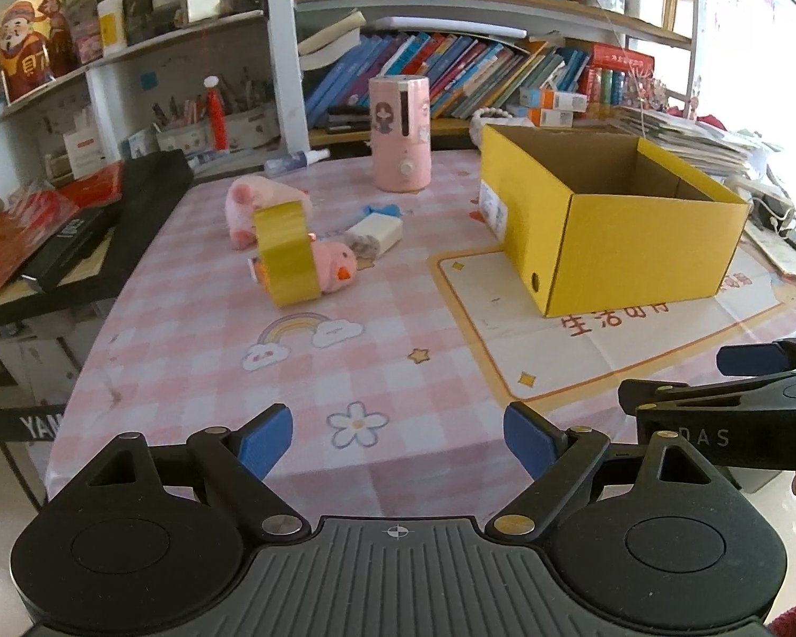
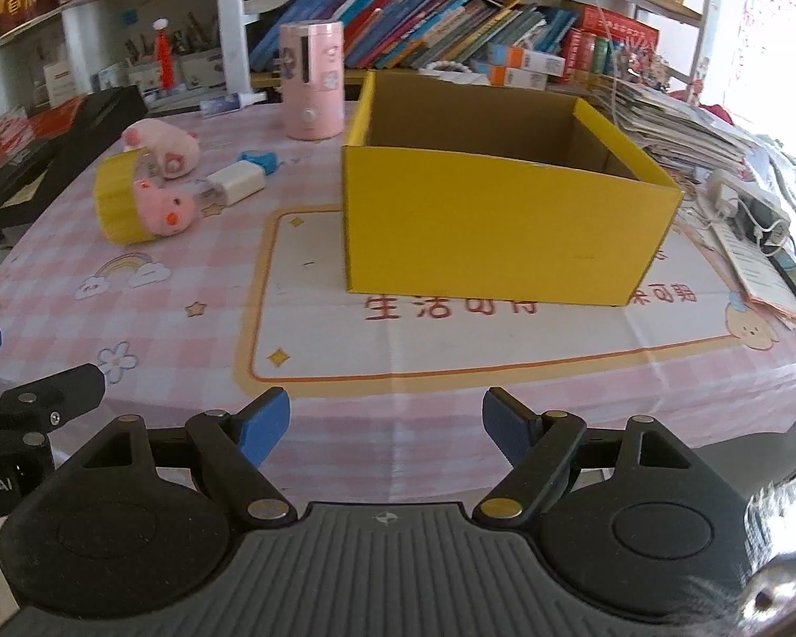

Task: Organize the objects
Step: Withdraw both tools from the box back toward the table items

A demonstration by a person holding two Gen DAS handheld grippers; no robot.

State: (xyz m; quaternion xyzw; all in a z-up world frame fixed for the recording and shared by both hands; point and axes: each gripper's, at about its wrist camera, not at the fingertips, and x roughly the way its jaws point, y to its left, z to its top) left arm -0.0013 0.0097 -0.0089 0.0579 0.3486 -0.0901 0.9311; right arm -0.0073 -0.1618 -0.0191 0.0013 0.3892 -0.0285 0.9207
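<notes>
An open yellow cardboard box (image 1: 637, 244) (image 2: 504, 228) stands on the pink checked tablecloth (image 1: 212, 350) (image 2: 53, 244), and what shows of its inside is bare. To its left lie a yellow tape roll (image 1: 284, 255) (image 2: 117, 201) on edge, a small pink plush (image 1: 337, 265) (image 2: 164, 207) against it, a larger pink plush (image 1: 249, 201) (image 2: 159, 143), a white block (image 1: 374, 233) (image 2: 236, 180) and a blue piece (image 1: 382, 209) (image 2: 260, 159). My left gripper (image 1: 398, 430) (image 2: 37, 355) and right gripper (image 2: 387, 424) (image 1: 674, 377) hover side by side over the near table edge, both open with nothing between the pads.
A pink cylinder device (image 1: 399, 132) (image 2: 313, 87) and a spray bottle (image 1: 294, 161) stand at the table's back. Black flat boxes (image 1: 106, 223) lie at the left edge. Stacked papers (image 2: 679, 127) and a power strip (image 2: 743, 201) crowd the right. Bookshelves (image 1: 451, 69) rise behind.
</notes>
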